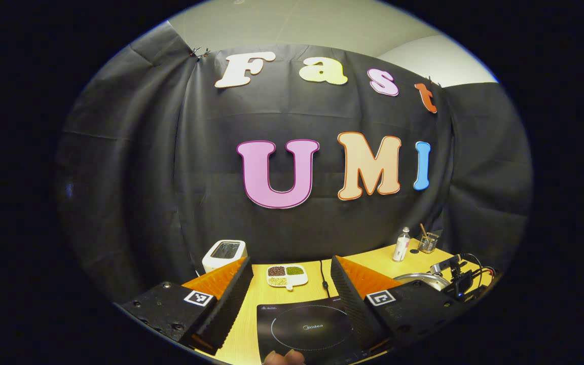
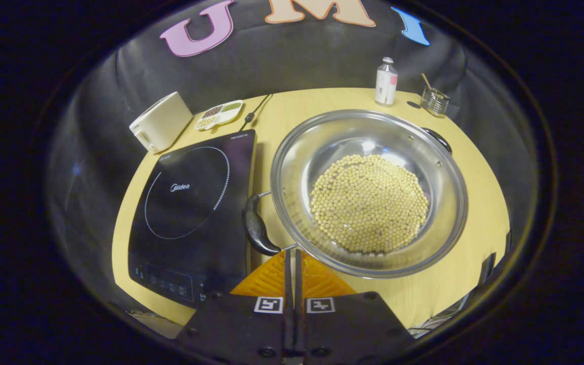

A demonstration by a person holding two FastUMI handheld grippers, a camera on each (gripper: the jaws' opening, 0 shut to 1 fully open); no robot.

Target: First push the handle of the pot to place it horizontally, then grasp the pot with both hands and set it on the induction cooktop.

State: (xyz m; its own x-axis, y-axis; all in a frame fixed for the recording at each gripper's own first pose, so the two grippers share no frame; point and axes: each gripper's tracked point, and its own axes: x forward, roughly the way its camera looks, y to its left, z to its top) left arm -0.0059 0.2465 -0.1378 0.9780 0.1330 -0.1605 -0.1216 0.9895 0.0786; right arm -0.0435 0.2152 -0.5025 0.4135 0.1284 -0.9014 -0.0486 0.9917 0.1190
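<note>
In the left gripper view, the left gripper is seen with its two fingers spread wide and nothing held between them. One induction cooktop lies on the table below the gap. One toaster, one divided dish, one bottle and one small glass jar are counted farther back. The rim of one pot is glimpsed at the right.

In the right gripper view, the right gripper is seen with its fingers closed together, gripping nothing. The pot, filled with beans, stands just right of the cooktop; two black handles are counted, the near handle just beyond the fingertips and the far handle at the opposite rim.
</note>
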